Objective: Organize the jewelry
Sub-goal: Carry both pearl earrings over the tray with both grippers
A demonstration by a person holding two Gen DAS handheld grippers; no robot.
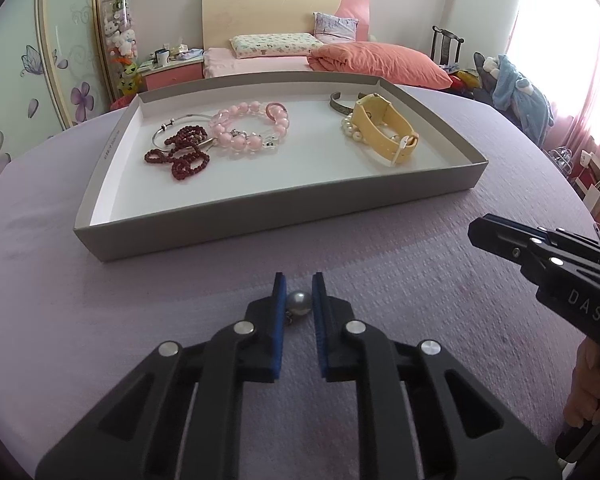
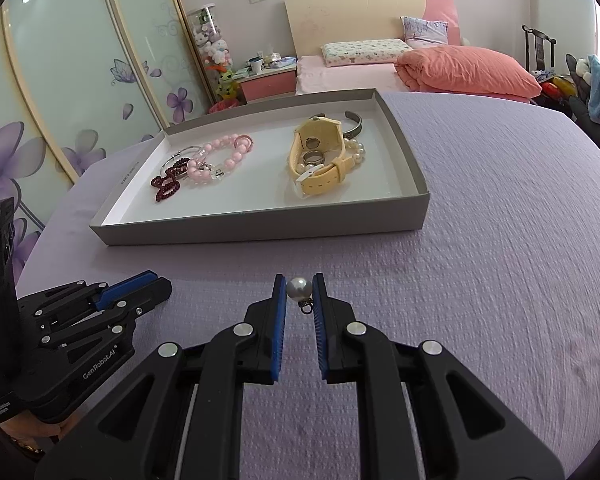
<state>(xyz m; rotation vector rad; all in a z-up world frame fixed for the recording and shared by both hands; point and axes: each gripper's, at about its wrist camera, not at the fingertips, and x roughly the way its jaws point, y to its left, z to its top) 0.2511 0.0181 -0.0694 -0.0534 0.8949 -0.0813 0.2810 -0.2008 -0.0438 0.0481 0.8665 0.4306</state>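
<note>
My left gripper [image 1: 299, 289] is shut on a grey pearl earring [image 1: 299, 303] just above the purple cloth. My right gripper [image 2: 299, 286] is shut on a white pearl earring [image 2: 299, 289] with a small dangling ring. Ahead lies a shallow grey tray [image 1: 260, 216], also in the right wrist view [image 2: 260, 228]. It holds a dark red bead string [image 1: 180, 154], a pink bead bracelet [image 1: 248, 128], a silver bangle [image 1: 168, 128], a yellow watch [image 1: 384, 128], a white pearl bracelet [image 1: 350, 128], a metal cuff [image 1: 340, 102] and two rings [image 2: 311, 157]. The right gripper also shows at the right in the left wrist view [image 1: 476, 232].
A purple textured cloth [image 2: 500, 240] covers the table. Behind it are a bed with an orange duvet [image 1: 380, 60], a pink nightstand [image 1: 172, 74], floral wardrobe doors [image 2: 60, 100] at the left and a chair with clothes [image 1: 516, 88] at the right.
</note>
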